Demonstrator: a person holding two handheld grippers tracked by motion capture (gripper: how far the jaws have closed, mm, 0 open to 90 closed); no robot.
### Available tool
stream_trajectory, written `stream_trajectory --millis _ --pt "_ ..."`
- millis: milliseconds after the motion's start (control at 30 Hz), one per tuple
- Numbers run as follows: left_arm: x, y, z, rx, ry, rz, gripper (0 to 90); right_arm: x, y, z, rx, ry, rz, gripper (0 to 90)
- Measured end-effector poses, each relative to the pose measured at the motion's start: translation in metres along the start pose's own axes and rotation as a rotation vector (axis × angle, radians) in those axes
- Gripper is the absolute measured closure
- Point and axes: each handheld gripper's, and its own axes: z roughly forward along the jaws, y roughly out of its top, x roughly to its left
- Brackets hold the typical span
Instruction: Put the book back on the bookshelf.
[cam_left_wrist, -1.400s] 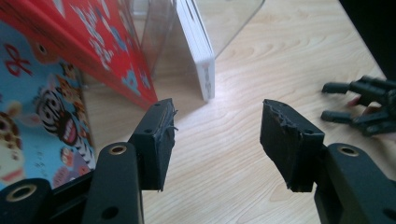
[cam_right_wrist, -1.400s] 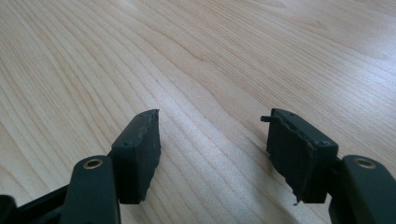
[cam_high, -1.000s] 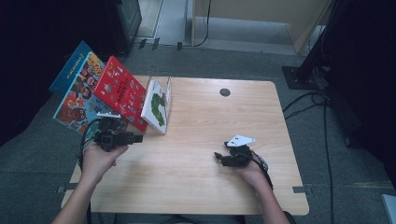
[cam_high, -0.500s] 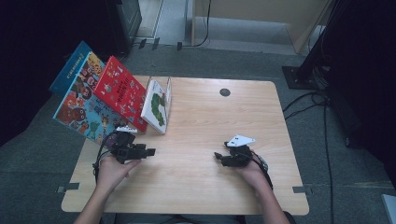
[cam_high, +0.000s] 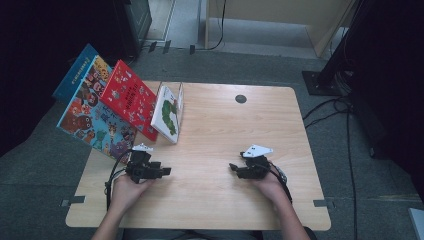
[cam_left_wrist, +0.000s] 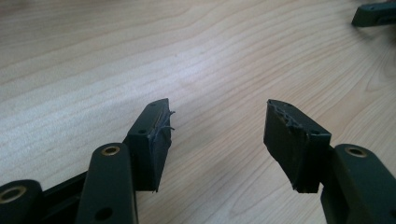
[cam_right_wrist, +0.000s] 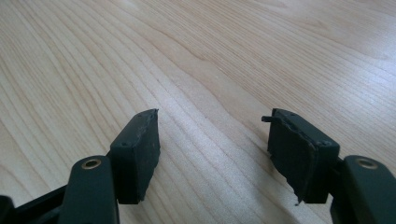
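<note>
We hold the left tongs low over the wooden bench, near its left front part; their jaws stand apart and have just been opening, with only bare wood between them. The right tongs sit near the bench's right front, jaws likewise apart over bare wood, pointing toward the left pair. Between the two pairs lies a wide stretch of open board, and in the left gripper view a tip of the right tongs shows far off at the top right corner.

The nearest things to our left tongs are the picture books: a small white book stands at the bench's left rear, beside it a red book and a large blue book, both overhanging the left edge. A dark round grommet marks the far middle.
</note>
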Motion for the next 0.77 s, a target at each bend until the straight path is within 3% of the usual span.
stream_trajectory --millis 200,767 --pt "0.0042 -0.0043 0.002 -0.008 -0.008 -0.014 40.9 -0.0001 0.0 0.0 0.001 0.002 -0.004 33.3" --pt "0.0016 -0.0077 0.0032 -0.029 0.001 0.029 38.3 0.0003 0.0 0.0001 0.002 0.003 -0.007 31.9"
